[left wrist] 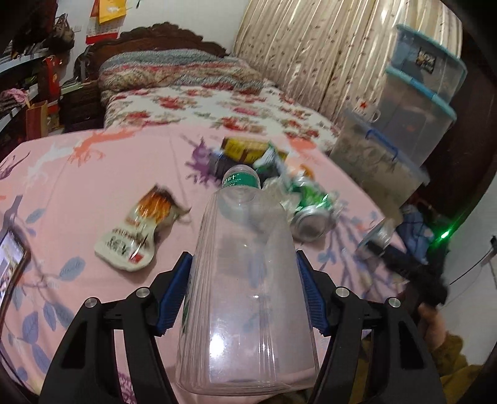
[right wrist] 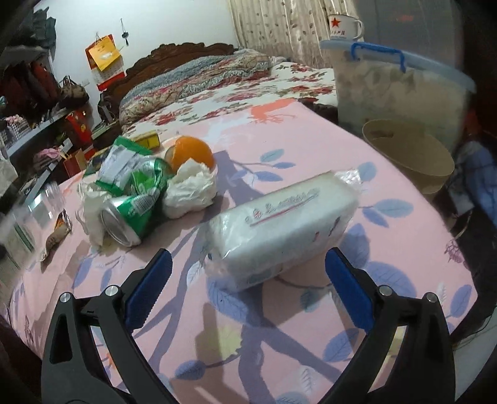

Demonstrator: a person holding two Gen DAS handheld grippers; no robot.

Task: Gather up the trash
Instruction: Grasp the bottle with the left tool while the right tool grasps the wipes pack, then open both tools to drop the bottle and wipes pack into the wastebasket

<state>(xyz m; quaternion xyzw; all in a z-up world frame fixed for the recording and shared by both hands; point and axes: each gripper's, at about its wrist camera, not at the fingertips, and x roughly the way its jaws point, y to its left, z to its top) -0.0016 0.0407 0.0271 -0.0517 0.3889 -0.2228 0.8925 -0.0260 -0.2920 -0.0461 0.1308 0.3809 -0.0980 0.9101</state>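
- Two hand-held grippers were in play, one per view.
- Left gripper: blue pads pressed on both sides of one clear plastic bottle, empty, green label near its neck, base toward the camera, held above the pink sheet.
- Right gripper: jaws spread wide, nothing between the pads; one wrapped tissue pack lay on the sheet just ahead, not touched.
- Trash left on the bed, counted from the right wrist view: 1 crushed green can, 1 wad of white tissue, 1 orange peel, 1 green-white wrapper, 1 yellow box.
- 1 flattened snack packet lay apart, left of the bottle in the left wrist view.
- 1 tan paper bag stood open beyond the bed's far right edge.
- Storage tubs w/ blue lids: 3 stacked; 1 enamel mug w/ red star sat on the lowest tub's lid.
- 1 phone at the left edge, screen lit.
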